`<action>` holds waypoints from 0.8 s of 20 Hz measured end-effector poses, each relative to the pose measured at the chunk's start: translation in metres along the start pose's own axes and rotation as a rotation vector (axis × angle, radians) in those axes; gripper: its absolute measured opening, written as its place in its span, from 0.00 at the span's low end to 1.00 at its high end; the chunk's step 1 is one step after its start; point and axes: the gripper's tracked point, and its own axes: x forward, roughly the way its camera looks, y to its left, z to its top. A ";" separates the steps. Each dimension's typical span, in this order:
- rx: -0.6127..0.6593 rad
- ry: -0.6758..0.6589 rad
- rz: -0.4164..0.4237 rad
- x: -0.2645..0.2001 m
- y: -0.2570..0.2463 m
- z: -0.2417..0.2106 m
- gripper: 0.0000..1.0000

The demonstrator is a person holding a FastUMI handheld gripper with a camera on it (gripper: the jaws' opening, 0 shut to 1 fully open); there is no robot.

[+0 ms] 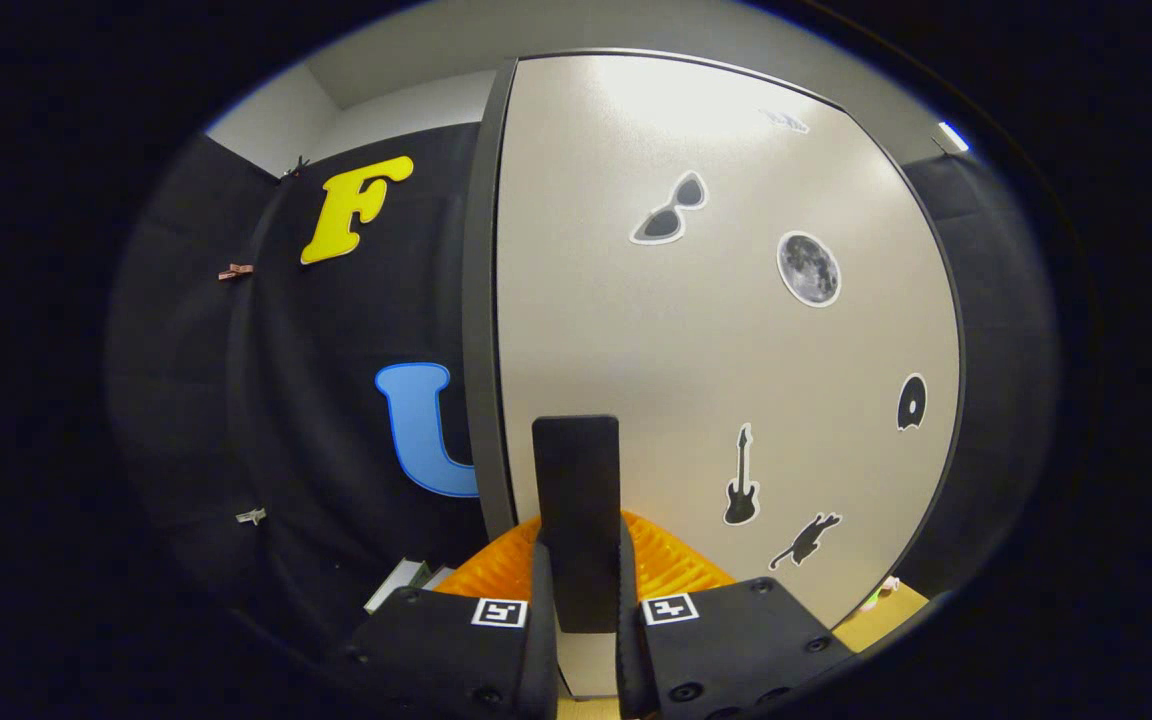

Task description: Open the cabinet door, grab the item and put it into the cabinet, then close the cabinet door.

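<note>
A pale cabinet door (696, 330) with a dark frame stands right in front of me, carrying several small stickers. Its flat black handle (576, 500) juts out from the door near its left edge. My gripper (578, 590) is shut on that handle, one finger pressing on each side of it. The door's left edge (484, 300) faces the black cloth wall. I cannot tell from here how far the door stands from the cabinet body.
A light object (398, 583) lies low on the left beside the fingers. A strip of tan surface (886, 610) with a small green and white thing shows low on the right, past the door's lower corner.
</note>
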 end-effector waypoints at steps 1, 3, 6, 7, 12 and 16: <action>-0.004 0.007 0.010 -0.001 0.001 -0.002 0.19; -0.003 0.024 0.036 -0.005 0.002 -0.002 0.19; -0.009 0.037 0.096 -0.022 0.002 -0.002 0.18; -0.007 0.041 0.121 -0.029 0.002 -0.002 0.19; -0.012 0.044 0.234 -0.051 -0.006 0.000 0.18; 0.015 0.049 0.278 -0.061 -0.017 0.001 0.18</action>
